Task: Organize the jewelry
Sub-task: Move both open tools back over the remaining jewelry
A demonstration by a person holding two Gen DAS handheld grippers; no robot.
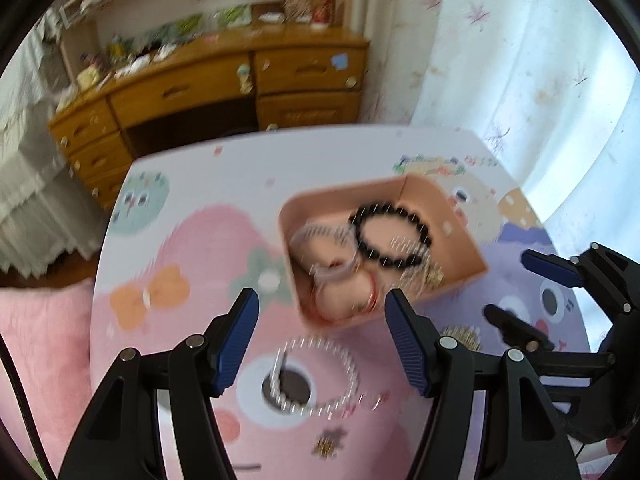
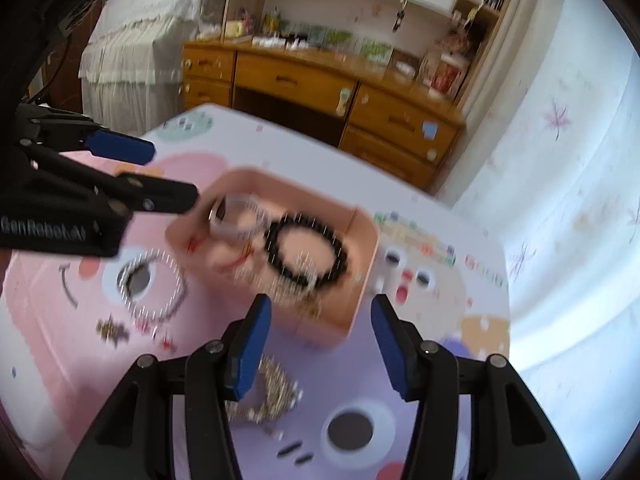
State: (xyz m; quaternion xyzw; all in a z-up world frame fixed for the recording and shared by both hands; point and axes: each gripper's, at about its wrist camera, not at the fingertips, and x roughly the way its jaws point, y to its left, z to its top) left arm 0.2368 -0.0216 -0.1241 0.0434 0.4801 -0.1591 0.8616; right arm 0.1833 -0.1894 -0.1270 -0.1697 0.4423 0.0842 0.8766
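Observation:
A pink tray [image 1: 344, 194] [image 2: 316, 330] sits on the cartoon-printed table. In it lie a black bead bracelet [image 1: 390, 236] [image 2: 306, 254], a white bangle [image 1: 324, 252] [image 2: 236, 216], a red string and a gold chain. My left gripper [image 1: 322, 300] [image 2: 174, 174] is open and empty, above a pearl bracelet [image 1: 320, 376] [image 2: 156, 284] that rests on the table in front of the tray. My right gripper [image 2: 320, 304] [image 1: 506, 284] is open and empty at the tray's near corner. A gold chain [image 2: 272, 392] lies on the table by its left finger.
A colourful bead bracelet [image 1: 432, 166] [image 2: 416, 236] lies beyond the tray, and a small gold charm [image 1: 330, 442] [image 2: 114, 330] near the pearl bracelet. Behind the table stand a wooden desk [image 1: 240, 80], a white-covered bed [image 2: 132, 60] and a curtain [image 1: 520, 60]. A pink cushion [image 1: 40, 340] lies at the left.

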